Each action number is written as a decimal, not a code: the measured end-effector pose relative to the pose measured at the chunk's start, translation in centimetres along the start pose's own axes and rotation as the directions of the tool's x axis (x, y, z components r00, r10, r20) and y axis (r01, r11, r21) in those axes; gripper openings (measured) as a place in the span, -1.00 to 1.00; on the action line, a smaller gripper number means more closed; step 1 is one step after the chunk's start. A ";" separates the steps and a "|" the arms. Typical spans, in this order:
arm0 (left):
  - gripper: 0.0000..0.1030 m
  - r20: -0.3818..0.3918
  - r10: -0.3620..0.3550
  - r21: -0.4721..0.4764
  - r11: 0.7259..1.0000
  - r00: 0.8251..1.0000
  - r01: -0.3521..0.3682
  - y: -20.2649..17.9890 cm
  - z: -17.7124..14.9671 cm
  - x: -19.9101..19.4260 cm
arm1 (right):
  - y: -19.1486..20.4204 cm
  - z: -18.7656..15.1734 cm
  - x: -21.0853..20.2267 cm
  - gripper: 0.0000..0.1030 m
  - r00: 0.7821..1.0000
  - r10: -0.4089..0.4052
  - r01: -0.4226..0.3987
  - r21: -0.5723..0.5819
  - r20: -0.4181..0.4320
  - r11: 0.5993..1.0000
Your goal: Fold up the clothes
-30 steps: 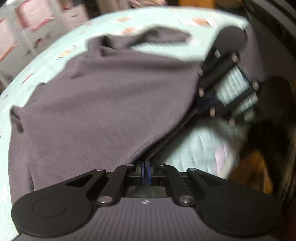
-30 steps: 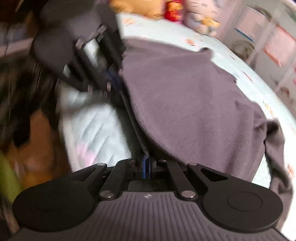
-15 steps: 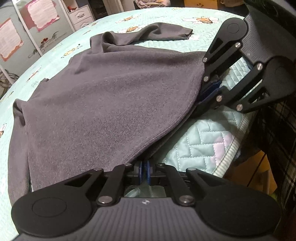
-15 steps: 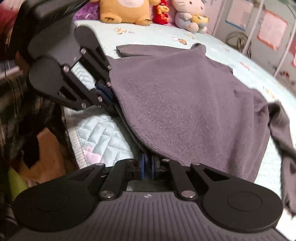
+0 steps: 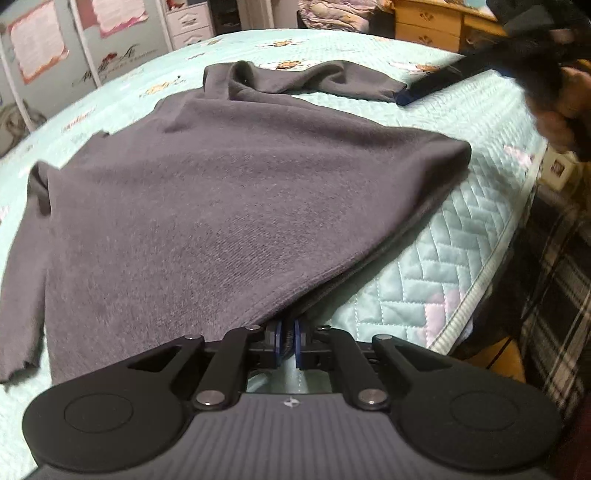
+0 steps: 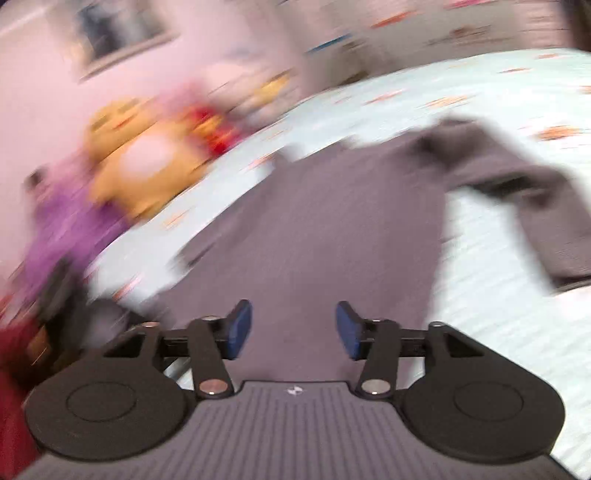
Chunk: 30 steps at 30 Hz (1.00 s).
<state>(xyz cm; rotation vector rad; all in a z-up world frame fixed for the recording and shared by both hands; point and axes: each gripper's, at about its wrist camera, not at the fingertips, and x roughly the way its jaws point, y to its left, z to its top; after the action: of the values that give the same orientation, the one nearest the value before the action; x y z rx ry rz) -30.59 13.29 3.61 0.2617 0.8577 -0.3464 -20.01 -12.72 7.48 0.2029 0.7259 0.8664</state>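
A grey sweater (image 5: 229, 192) lies spread on the pale teal quilted bed (image 5: 461, 258). My left gripper (image 5: 290, 341) is shut on its near hem, with the cloth pinched between the blue pads. My right gripper (image 6: 293, 328) hovers over the sweater (image 6: 332, 229), its jaws opening and nothing between them. That view is heavily blurred. In the left wrist view the right gripper (image 5: 406, 96) shows blurred at the far right, close to the sleeve cuff (image 5: 384, 88), with a hand (image 5: 561, 114) behind it. One sleeve (image 6: 524, 192) trails off to the right.
Plush toys (image 6: 140, 166) sit at the head of the bed. A wooden dresser (image 5: 424, 26) and white drawers (image 5: 188, 20) stand beyond the bed. The bed's edge (image 5: 484, 295) runs down the right, with plaid fabric (image 5: 561, 280) beside it.
My right gripper has let go of the sweater's hem, opened and swung away toward the far sleeve. The released corner now lies on the bed. My left gripper keeps its hold.
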 end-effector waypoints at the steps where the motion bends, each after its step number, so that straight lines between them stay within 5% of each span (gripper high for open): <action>1: -0.95 -0.001 -0.009 -0.010 1.000 1.000 0.009 0.2 0.0 0.0 | -0.9 0.6 0.3 0.12 0.998 -0.052 0.051 0.029 0.032 0.998; 6: -0.93 0.010 -0.054 -0.068 0.996 0.999 0.054 1.1 -0.2 0.1 | -5.7 3.1 2.4 0.14 0.969 -0.212 0.184 0.201 0.128 0.962; 9: -0.91 0.023 -0.078 -0.098 0.992 0.997 0.080 1.6 -0.4 0.1 | -7.0 4.2 4.4 0.14 0.924 -0.358 0.340 0.141 0.131 0.930; 12: -0.87 0.033 -0.110 -0.130 0.985 0.993 0.114 2.3 -0.6 0.1 | -7.6 5.3 6.5 0.20 0.843 -0.520 0.529 -0.042 0.141 0.847; 15: -0.83 0.038 -0.143 -0.177 0.973 0.989 0.147 3.1 -0.8 0.2 | -7.9 5.2 8.6 0.43 0.721 -0.669 0.691 -0.248 0.180 0.679; 16: -0.82 0.039 -0.151 -0.187 0.970 0.988 0.155 3.3 -0.8 0.3 | -8.5 5.2 8.8 0.45 0.709 -0.684 0.702 -0.269 0.174 0.659; 18: -0.81 0.040 -0.162 -0.202 0.965 0.986 0.167 3.6 -0.8 0.4 | -9.8 5.3 9.3 0.45 0.710 -0.685 0.699 -0.280 0.162 0.658; 22: -0.80 0.026 -0.175 -0.221 0.959 0.984 0.176 3.8 -0.5 0.5 | -11.1 6.1 10.5 0.45 0.769 -0.619 0.635 -0.295 0.157 0.714; 27: -0.80 0.006 -0.162 -0.214 0.964 0.987 0.159 3.5 -0.3 0.5 | -9.2 7.2 12.5 0.45 0.763 -0.612 0.633 -0.434 0.209 0.641; 30: -0.79 0.007 -0.167 -0.229 0.959 0.986 0.165 3.8 -0.3 0.6 | -7.2 7.4 14.4 0.45 0.783 -0.576 0.590 -0.570 0.234 0.571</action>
<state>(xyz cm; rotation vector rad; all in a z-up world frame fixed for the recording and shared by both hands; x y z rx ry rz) -28.99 16.74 3.27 -0.0232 0.9257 -0.3986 -4.53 -5.67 2.62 -0.6111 0.3971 0.4073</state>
